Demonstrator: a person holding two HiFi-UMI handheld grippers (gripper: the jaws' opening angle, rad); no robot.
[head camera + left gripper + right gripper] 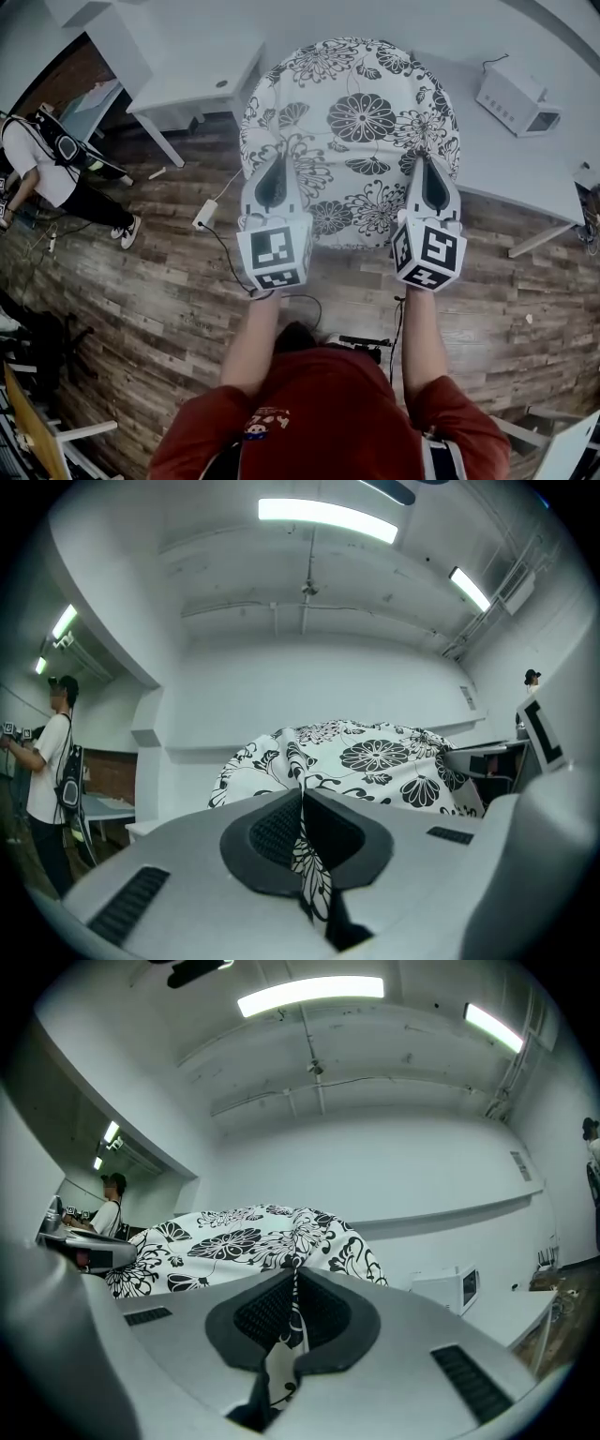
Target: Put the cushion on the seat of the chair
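A round white cushion point(352, 112) with black flower print hangs in front of me above the wooden floor. My left gripper point(277, 167) is shut on its near left edge and my right gripper point(433, 169) is shut on its near right edge. In the left gripper view the cushion point(375, 757) rises beyond the jaws, and a fold of its fabric is pinched in the left gripper point(302, 808). The right gripper view shows the same: the cushion point(234, 1241) lies ahead to the left, with its cloth clamped in the right gripper point(292, 1290). No chair seat can be made out.
White tables stand beyond the cushion at left point(187, 75) and right point(525, 159); a white box-like device point(514, 98) sits on the right one. A power adapter point(204, 215) with a cable lies on the floor. A person point(47, 169) stands at far left.
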